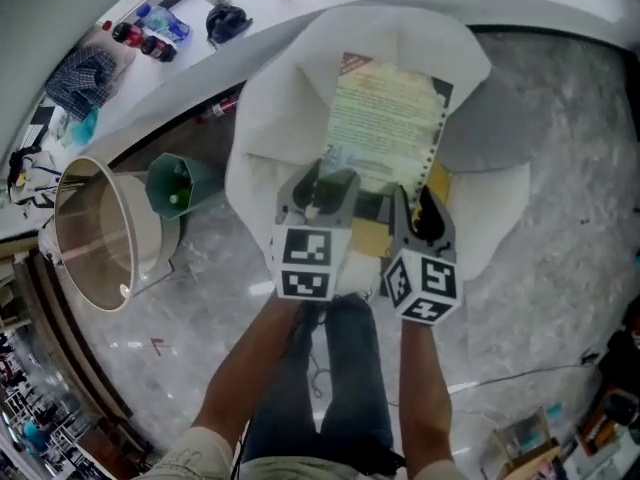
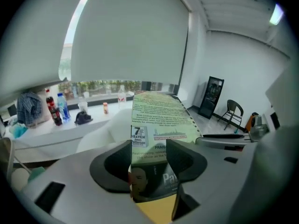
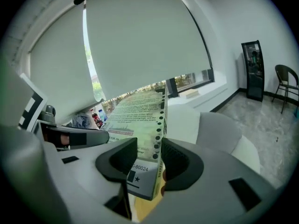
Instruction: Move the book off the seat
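A paperback book (image 1: 385,118) with a pale green back cover is held over the white armchair seat (image 1: 265,118), its far end pointing away from me. My left gripper (image 1: 322,186) is shut on the book's near left corner, and my right gripper (image 1: 424,206) is shut on its near right edge. In the left gripper view the book (image 2: 156,118) runs out between the closed jaws of the left gripper (image 2: 149,158). The right gripper view shows the book (image 3: 138,108) pinched edge-on by the right gripper (image 3: 149,164). Whether the book touches the seat cannot be told.
A white ledge (image 1: 200,58) behind the chair carries bottles (image 1: 145,33) and a dark bundle (image 1: 226,21). A round tub (image 1: 95,233) and a green cone (image 1: 175,183) stand on the floor to the left. A grey cushion (image 1: 560,108) lies to the right. A folding chair (image 2: 232,111) stands far off.
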{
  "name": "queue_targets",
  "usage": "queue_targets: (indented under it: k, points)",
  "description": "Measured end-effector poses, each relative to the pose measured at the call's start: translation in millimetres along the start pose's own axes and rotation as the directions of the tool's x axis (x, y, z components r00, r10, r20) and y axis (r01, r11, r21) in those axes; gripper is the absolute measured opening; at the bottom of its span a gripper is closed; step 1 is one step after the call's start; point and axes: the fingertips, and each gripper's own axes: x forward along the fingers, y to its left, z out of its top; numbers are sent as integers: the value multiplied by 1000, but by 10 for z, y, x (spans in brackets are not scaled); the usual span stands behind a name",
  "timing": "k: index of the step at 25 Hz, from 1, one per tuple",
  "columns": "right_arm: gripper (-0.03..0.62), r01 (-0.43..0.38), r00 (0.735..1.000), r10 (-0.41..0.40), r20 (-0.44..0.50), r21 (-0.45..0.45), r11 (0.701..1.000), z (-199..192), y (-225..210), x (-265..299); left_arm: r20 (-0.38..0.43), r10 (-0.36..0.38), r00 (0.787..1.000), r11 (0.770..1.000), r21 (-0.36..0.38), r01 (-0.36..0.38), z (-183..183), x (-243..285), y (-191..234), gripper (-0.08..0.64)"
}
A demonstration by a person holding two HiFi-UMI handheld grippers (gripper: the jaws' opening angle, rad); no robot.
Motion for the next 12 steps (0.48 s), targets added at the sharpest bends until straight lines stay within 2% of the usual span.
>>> queue_targets:
  k: [3,6,9,12]
  points:
    - [166,-33,998,35,54,-34,999,611,303,-269,73,47,996,999,-7,-47,571,-474,65,236]
    - [166,-73,991,81,110,-81,994,1245,626,-556,155,95,983,996,-20,-93,1148,-965,137,237]
    - [166,-112,977,131,166,-120,986,1810,986,-864,228,145,963,989,-32,-141,1654,-1492,230,238]
    - [166,-159,959,192,207,-165,973,2195,1420,-1185,288,200,937,980,-64,-190,1968,-2071,375,237]
